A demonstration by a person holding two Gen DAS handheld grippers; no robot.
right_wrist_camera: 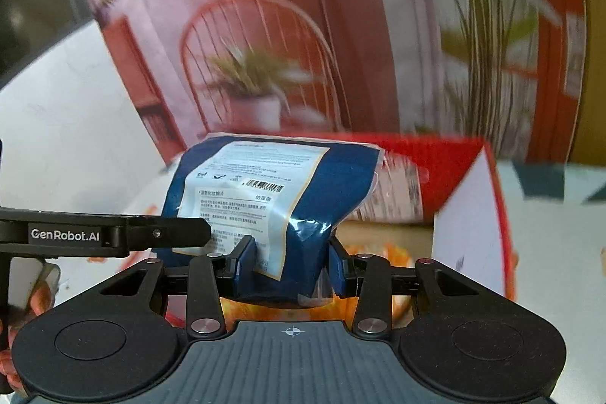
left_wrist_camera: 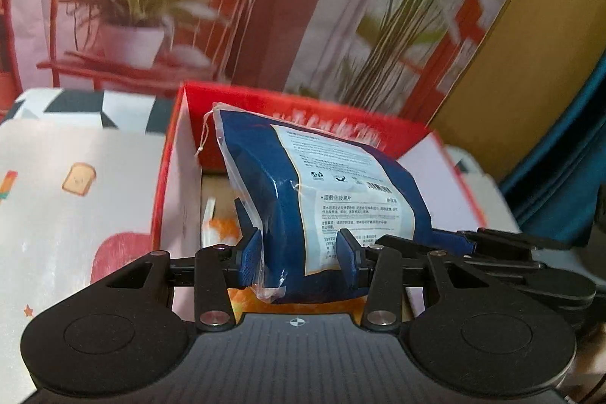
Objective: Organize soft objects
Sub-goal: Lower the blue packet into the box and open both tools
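Blue packet (left_wrist_camera: 333, 199) with a white label, clamped between the pads of both the left gripper (left_wrist_camera: 303, 248) and the right gripper (right_wrist_camera: 289, 262), held above an open red box (left_wrist_camera: 178, 154)

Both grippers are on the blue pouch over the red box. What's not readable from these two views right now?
- Red box floor: both views, mostly hidden behind the blue pouch and grippers.
- Pouch label text: too small and blurred in either view.
- Second packet behind the pouch: right wrist view, motion-blurred, unidentifiable.
- Pouch bottom edge: hidden behind gripper bodies.

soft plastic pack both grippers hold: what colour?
Dark blue pack with a pale printed label; clearest in the left wrist view.
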